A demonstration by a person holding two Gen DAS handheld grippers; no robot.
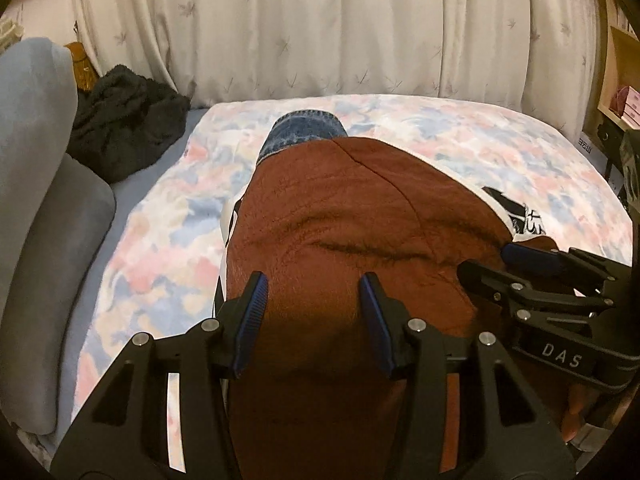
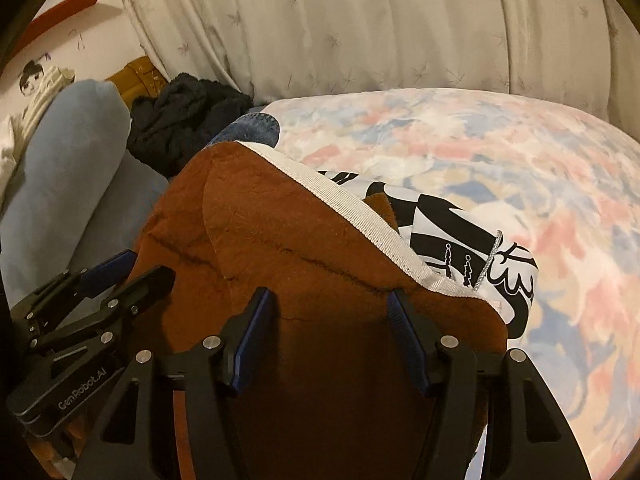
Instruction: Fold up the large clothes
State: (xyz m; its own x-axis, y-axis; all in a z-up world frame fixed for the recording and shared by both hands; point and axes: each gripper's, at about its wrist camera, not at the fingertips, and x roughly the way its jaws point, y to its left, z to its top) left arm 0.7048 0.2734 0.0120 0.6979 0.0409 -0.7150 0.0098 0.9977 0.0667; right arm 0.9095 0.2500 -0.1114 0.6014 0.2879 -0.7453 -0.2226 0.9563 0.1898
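- A rust-brown fleece garment (image 1: pixel 340 216) lies at the centre of both wrist views on a floral quilt (image 1: pixel 460 148), its white ribbed hem (image 2: pixel 360 216) and black-and-white printed face (image 2: pixel 452 224) showing along the right edge.
- The fleece looks thick, soft and limp, likely light but bulky; the ribbed hem or a corner seems the firmest place to grip.
- The left gripper (image 1: pixel 314 292) and right gripper (image 2: pixel 328 308) hang side by side at the lower centre of their frames, fingers apart over the fleece; whether the pads pinch any cloth cannot be told.
- Blue denim (image 1: pixel 306 130) peeks out beyond the fleece; a black garment (image 1: pixel 124 120) sits upper left, pale curtains (image 1: pixel 320 28) behind.
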